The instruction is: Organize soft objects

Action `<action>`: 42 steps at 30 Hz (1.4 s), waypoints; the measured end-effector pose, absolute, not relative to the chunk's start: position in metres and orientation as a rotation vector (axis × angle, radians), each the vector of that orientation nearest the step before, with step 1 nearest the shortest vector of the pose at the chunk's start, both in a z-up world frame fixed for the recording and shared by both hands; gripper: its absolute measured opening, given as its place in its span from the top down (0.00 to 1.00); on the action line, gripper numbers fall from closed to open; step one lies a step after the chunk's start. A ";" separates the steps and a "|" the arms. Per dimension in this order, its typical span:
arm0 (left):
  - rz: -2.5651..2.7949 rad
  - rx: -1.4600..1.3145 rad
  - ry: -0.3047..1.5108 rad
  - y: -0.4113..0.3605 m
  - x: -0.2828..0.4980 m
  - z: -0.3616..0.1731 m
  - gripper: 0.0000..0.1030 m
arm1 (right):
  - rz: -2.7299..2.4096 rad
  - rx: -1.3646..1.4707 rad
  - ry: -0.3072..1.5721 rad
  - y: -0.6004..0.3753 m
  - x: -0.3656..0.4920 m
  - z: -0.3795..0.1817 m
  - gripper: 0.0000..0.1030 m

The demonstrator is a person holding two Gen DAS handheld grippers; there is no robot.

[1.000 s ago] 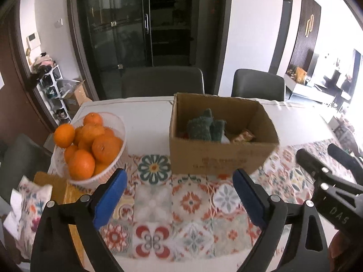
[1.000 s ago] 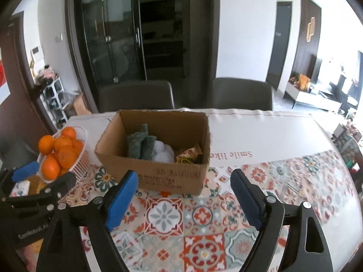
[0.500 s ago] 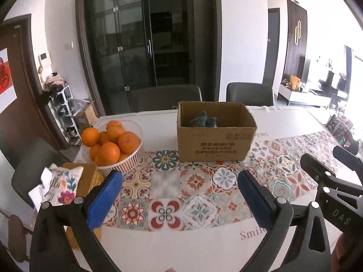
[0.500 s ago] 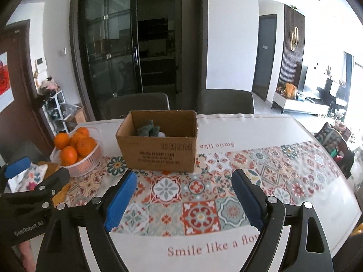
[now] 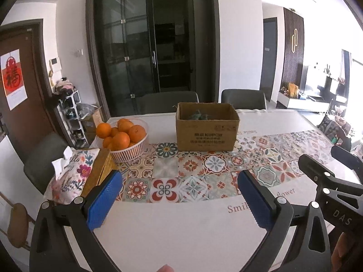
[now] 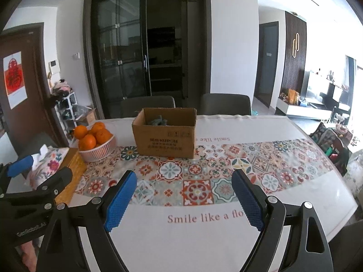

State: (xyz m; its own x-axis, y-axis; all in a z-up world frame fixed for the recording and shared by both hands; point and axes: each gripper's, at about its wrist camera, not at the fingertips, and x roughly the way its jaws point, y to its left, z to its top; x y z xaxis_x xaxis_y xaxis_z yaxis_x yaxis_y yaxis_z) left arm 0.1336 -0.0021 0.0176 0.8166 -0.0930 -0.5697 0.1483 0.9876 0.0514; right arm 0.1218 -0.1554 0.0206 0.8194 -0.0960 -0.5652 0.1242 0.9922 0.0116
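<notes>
Box [image 5: 206, 128] stands mid-counter [image 5: 181, 226]; bare cloth lies nearer than it. Orange basket [image 5: 127, 145] sits left of box. Both grippers [image 5: 180, 201] [image 6: 183, 198] have jaws apart, empty.

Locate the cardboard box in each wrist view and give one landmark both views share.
Left wrist: cardboard box sits just right of centre, on the far part of the table.
Right wrist: cardboard box sits left of centre, mid-height.
Shared landmark: basket of oranges, to the box's left in both.
</notes>
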 end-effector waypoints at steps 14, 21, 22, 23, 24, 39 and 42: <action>-0.156 0.104 0.533 0.002 0.064 0.035 0.00 | -0.116 0.059 0.534 -0.152 0.053 0.035 0.16; -0.155 0.109 0.518 0.005 0.048 0.038 0.00 | -0.116 0.046 0.508 -0.147 0.037 0.041 0.15; -0.156 0.110 0.515 0.005 0.045 0.039 0.00 | -0.118 0.043 0.503 -0.146 0.035 0.042 0.14; -0.155 0.110 0.513 0.006 0.043 0.040 0.00 | -0.118 0.040 0.501 -0.146 0.034 0.043 0.14; -0.154 0.109 0.510 0.007 0.042 0.040 0.00 | -0.117 0.040 0.499 -0.145 0.033 0.044 0.14; -0.159 0.100 0.493 0.008 0.028 0.043 0.00 | -0.108 0.048 0.489 -0.140 0.021 0.048 0.14; -0.160 0.102 0.492 0.009 0.028 0.044 0.00 | -0.108 0.046 0.488 -0.140 0.019 0.048 0.14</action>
